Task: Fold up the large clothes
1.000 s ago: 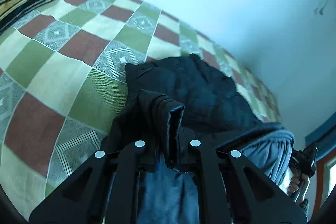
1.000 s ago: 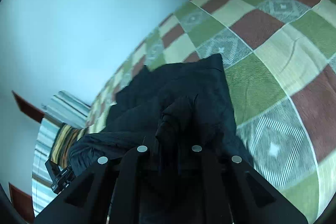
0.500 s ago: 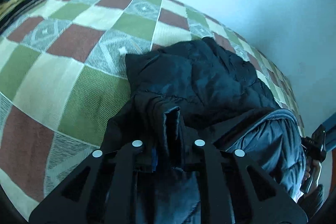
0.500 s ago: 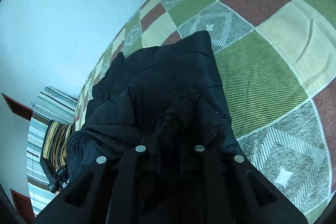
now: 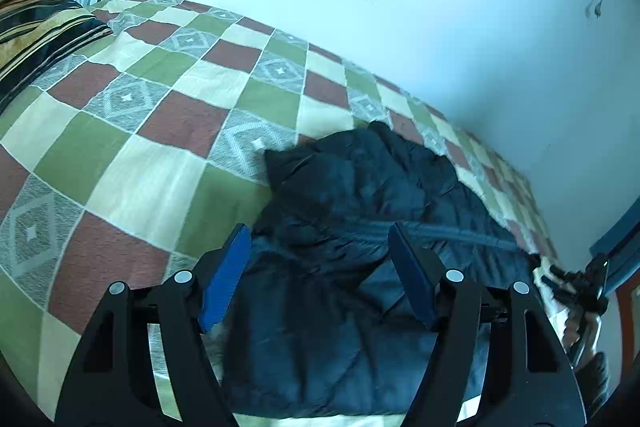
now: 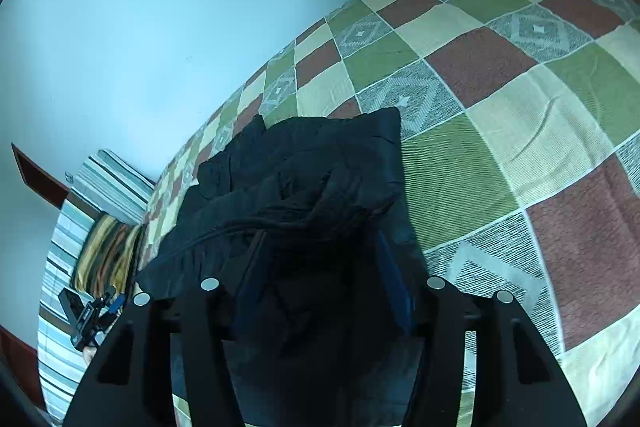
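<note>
Left gripper [image 5: 320, 267]: released. The blue pads [image 5: 224, 275] stand wide apart and clear of the cloth; the jaws have just been opening, and the jacket lies under and between them, not pinched.
Right gripper [image 6: 320, 259]: released. Its jaws have likewise just been opening; dark cloth sits in the gap, but the pads show on either side and do not press on it.
Jacket [image 5: 372, 211]: dark, quilted, puffy. It lies on the bed in a bunched, partly folded heap, directly ahead of both grippers and near the wall [image 5: 400, 7].
Seam: a ridged edge [image 5: 452, 235], probably the zip or hem line, runs across the top layer, seen from the left wrist.
Handling, judged: soft and limp with no stiffness; the padding is likely springy, so folded layers tend to lift again. The shell looks smooth and may slip in a shallow pinch. Light for its bulk; not fragile.
Where to take hold, judged: the firmer ridged edge or a corner such as the one [image 6: 384, 131] pointing away, taken deep between the pads, one gripper per side, so the layer lifts evenly.
Bed cover [image 5: 132, 163]: checked in green, red and cream, lying flat around the jacket.
Pillow [image 5: 36, 15]: striped, well apart at the head of the bed.
</note>
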### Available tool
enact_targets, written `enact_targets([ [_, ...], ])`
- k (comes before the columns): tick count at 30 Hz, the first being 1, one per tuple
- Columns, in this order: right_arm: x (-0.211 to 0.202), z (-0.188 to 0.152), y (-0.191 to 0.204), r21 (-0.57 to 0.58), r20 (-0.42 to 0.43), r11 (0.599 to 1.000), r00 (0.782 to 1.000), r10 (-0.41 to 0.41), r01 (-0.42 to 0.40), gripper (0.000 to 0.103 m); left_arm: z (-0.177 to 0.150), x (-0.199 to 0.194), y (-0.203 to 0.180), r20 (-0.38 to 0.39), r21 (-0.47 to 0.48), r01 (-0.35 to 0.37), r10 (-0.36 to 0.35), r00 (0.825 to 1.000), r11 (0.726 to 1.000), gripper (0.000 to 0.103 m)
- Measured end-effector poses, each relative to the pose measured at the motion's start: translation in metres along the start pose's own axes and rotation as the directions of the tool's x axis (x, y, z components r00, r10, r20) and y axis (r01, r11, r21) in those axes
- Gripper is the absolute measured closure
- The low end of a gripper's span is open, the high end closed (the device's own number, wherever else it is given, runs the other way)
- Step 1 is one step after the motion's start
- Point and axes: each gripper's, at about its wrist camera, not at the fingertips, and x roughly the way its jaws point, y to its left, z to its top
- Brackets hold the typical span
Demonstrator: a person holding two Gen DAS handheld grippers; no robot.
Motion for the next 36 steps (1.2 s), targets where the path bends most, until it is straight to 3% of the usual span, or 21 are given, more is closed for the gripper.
enact_targets([
  [7,0.019,0.011,0.007,-0.146,-0.027,0.986,0.996,-0.090,0.085,0.039,-0.009,0.026,0.016,-0.087,0.075,0.009,-0.003,0.996,0.997,0.030],
  [14,0.046,0.024,0.012,-0.266,-0.073,0.961,0.992,-0.098,0.075,0.033,0.002,0.058,0.026,-0.157,0.102,0.081,-0.065,0.986,0.991,0.025],
  [19,0.057,0.028,0.006,-0.249,-0.093,0.967,0.992,-0.086,0.061,0.034,0.010,0.083,0.033,-0.241,0.099,0.117,-0.090,0.966,0.988,0.026],
  [20,0.057,0.027,0.005,-0.248,-0.086,0.967,0.993,-0.086,0.062,0.046,0.011,0.085,0.033,-0.249,0.098,0.127,-0.099,0.963,0.987,0.031],
  [21,0.058,0.027,0.005,-0.249,-0.089,0.967,0.992,-0.085,0.061,0.053,0.011,0.087,0.030,-0.257,0.115,0.132,-0.099,0.961,0.985,0.049],
  [22,0.060,0.026,0.006,-0.247,-0.094,0.967,0.992,-0.087,0.062,0.061,0.010,0.088,0.027,-0.261,0.133,0.125,-0.087,0.961,0.983,0.058],
  [23,0.061,0.024,0.007,-0.258,-0.094,0.964,0.991,-0.091,0.064,0.068,0.008,0.088,0.023,-0.259,0.164,0.103,-0.058,0.964,0.981,0.062],
  [25,0.062,0.020,0.012,-0.284,-0.096,0.956,0.990,-0.100,0.069,0.078,0.004,0.087,0.014,-0.250,0.233,0.063,-0.003,0.968,0.970,0.081],
  [27,0.059,0.017,0.017,-0.301,-0.077,0.949,0.990,-0.120,0.092,0.083,0.003,0.083,0.011,-0.227,0.251,0.034,0.024,0.974,0.967,0.092],
  [30,0.047,0.011,0.029,-0.328,-0.032,0.936,0.989,-0.148,0.129,0.086,0.006,0.067,0.007,-0.182,0.243,0.014,0.032,0.983,0.970,0.096],
  [36,0.012,0.009,0.050,-0.358,0.073,0.919,0.986,-0.147,0.164,0.088,0.016,0.022,-0.023,-0.052,0.322,-0.041,0.061,0.997,0.946,0.097],
])
